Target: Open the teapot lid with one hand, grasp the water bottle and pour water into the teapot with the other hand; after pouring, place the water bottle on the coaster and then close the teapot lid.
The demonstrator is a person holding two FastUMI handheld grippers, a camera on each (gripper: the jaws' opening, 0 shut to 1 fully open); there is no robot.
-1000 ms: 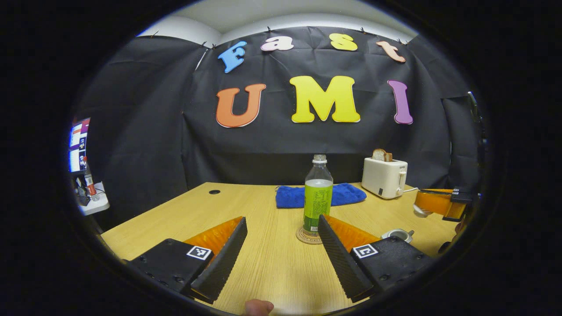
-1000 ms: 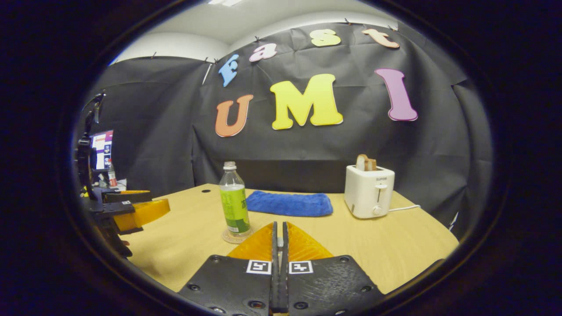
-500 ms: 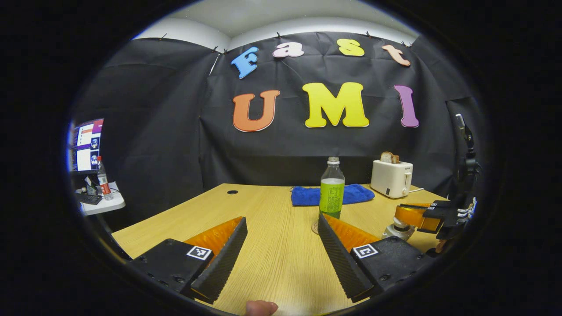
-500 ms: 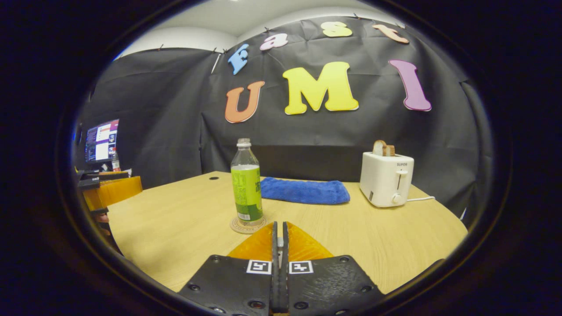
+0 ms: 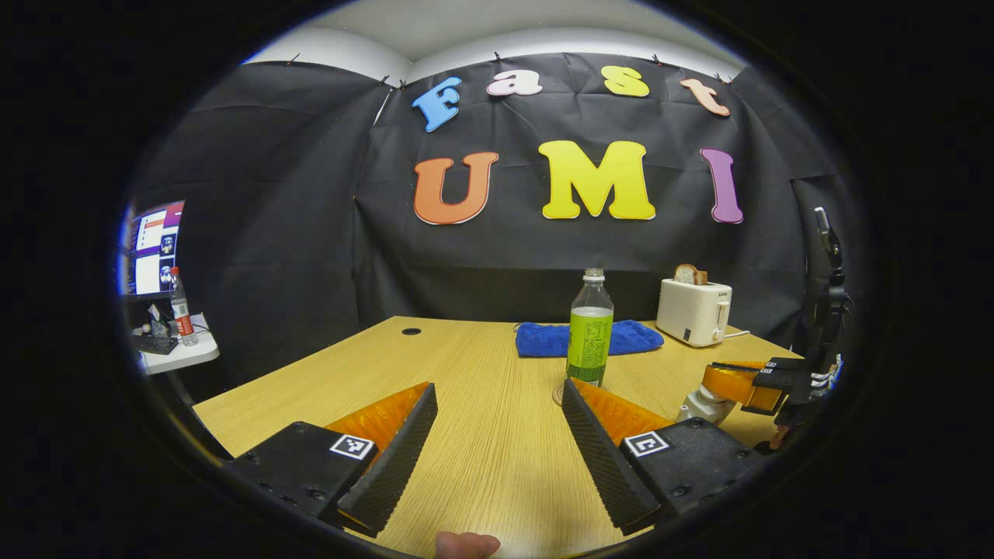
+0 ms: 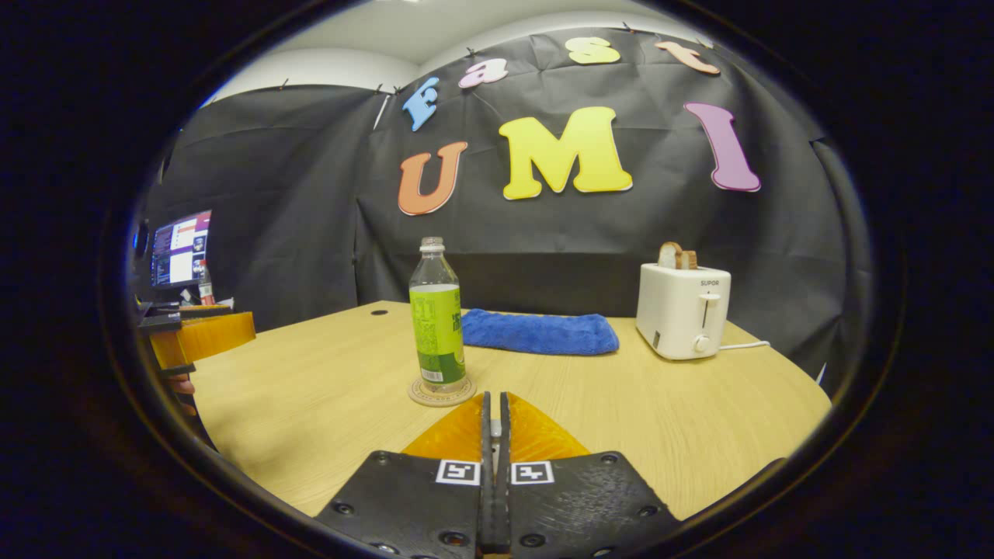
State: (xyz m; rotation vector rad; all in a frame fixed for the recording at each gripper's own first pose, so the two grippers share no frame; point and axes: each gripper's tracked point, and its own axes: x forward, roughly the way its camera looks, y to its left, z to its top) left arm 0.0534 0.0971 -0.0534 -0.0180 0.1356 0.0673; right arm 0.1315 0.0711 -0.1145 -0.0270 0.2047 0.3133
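A clear water bottle [image 5: 589, 330] with a green label stands upright on a round coaster [image 6: 423, 394] at mid-table. My left gripper [image 5: 498, 388] hovers open and empty on the near side of the bottle. To its right, my right gripper [image 5: 713, 380] rests on top of a small white teapot [image 5: 699, 405], holding the lid down on the pot. In the right gripper view the right gripper [image 6: 495, 397] is pressed together on something small, the bottle [image 6: 437, 326] stands ahead to the left, and the left gripper [image 6: 203, 338] is at the far left edge.
A folded blue cloth [image 5: 629, 338] lies behind the bottle. A white toaster [image 6: 683, 310] with bread slices sits at the back right, its cord trailing right. A screen and a side table [image 5: 175, 359] are off to the left. A fingertip [image 5: 466, 545] shows at the bottom.
The right gripper came down with the white lid from above the open teapot onto its top. The left gripper drew back from the bottle, still open.
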